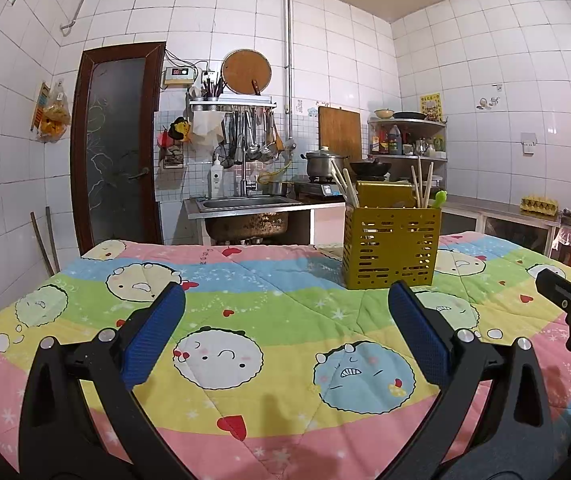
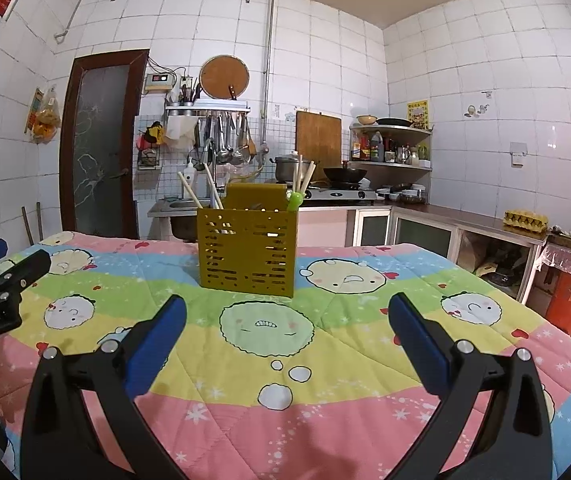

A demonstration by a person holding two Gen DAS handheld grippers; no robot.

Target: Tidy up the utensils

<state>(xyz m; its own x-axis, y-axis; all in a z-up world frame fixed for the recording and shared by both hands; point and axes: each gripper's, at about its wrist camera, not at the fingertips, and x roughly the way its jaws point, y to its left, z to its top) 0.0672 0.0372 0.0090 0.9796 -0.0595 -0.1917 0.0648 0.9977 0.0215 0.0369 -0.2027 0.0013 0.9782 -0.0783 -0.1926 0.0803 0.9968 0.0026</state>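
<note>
Hovering over the quilted surface (image 1: 285, 312), your left gripper (image 1: 285, 308) and right gripper (image 2: 287, 312) both gape empty; the yellow utensil holder (image 2: 247, 252) with chopsticks (image 2: 191, 196) stands near the far edge.

Quilt (image 2: 325, 360): pastel stripes in pink, blue, green, yellow, printed with round cartoon faces, red hearts, white stars. Utensil holder (image 2: 247, 250): mustard yellow with slotted cutouts; chopsticks (image 2: 189, 190) pale wood, one lime-green handle (image 2: 294, 202). Gripper pads (image 1: 153, 340): blue on black arms.
</note>
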